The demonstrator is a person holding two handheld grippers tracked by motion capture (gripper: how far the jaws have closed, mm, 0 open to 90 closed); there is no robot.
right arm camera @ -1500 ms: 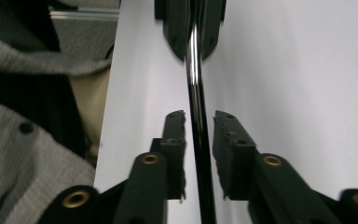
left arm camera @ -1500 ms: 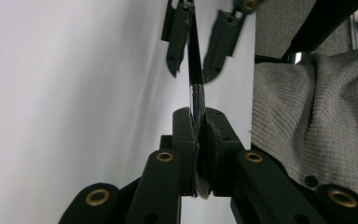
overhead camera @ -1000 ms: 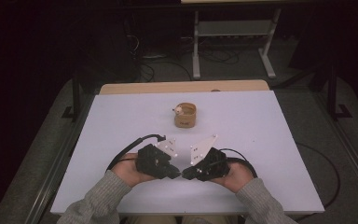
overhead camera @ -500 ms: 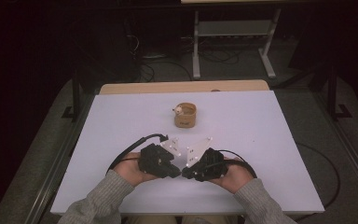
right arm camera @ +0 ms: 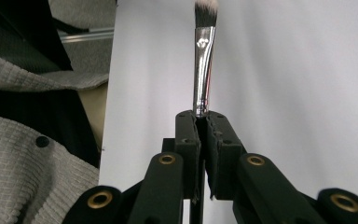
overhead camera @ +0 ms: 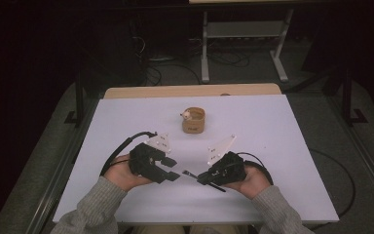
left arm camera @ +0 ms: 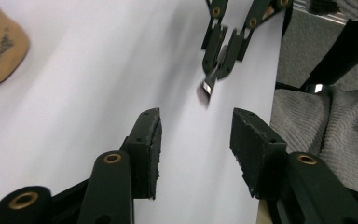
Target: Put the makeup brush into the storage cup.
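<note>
A make-up brush with a silver ferrule and pale bristles sticks out from my right gripper, which is shut on its handle. From above, the brush points left out of the right gripper, low over the white table. My left gripper faces it from the left. Its jaws have just been opening and now stand open with nothing between them. In the left gripper view, the brush tip lies a short way beyond the left gripper.
A small tan cup stands at the table's middle, beyond both grippers, with something small and white at its rim. The cup sits at the upper left of the left gripper view. Cables trail from both grippers. Dark floor surrounds the table.
The two grippers stood close together at the middle and have drawn apart. The left gripper's jaws have opened; the right gripper keeps the brush.
</note>
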